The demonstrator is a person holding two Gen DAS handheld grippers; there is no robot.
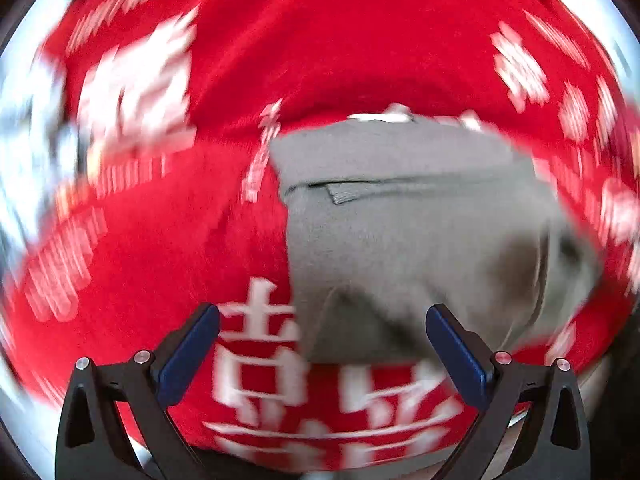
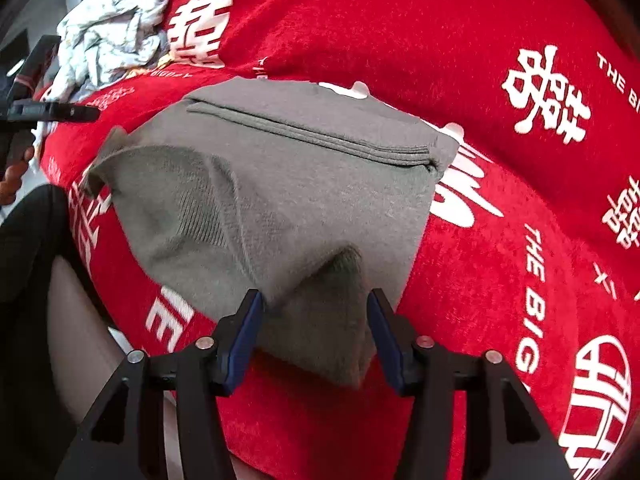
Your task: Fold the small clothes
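A grey knitted garment (image 2: 280,184) lies folded on a red cloth (image 2: 480,240) with white characters; its ribbed hem runs across the far side. My right gripper (image 2: 314,308) stands partly open over the garment's near corner, and a raised fold of grey fabric fills the gap between its blue pads (image 2: 248,332). The left wrist view is blurred by motion. In it my left gripper (image 1: 322,316) is wide open above the red cloth (image 1: 160,260), at the near left edge of the grey garment (image 1: 400,220), with nothing held.
A crumpled heap of white patterned clothes (image 2: 108,32) lies at the far left on the red cloth. A hand (image 2: 16,172) with a black tool shows at the left edge, above dark clothing (image 2: 24,260). The red cloth spreads wide to the right.
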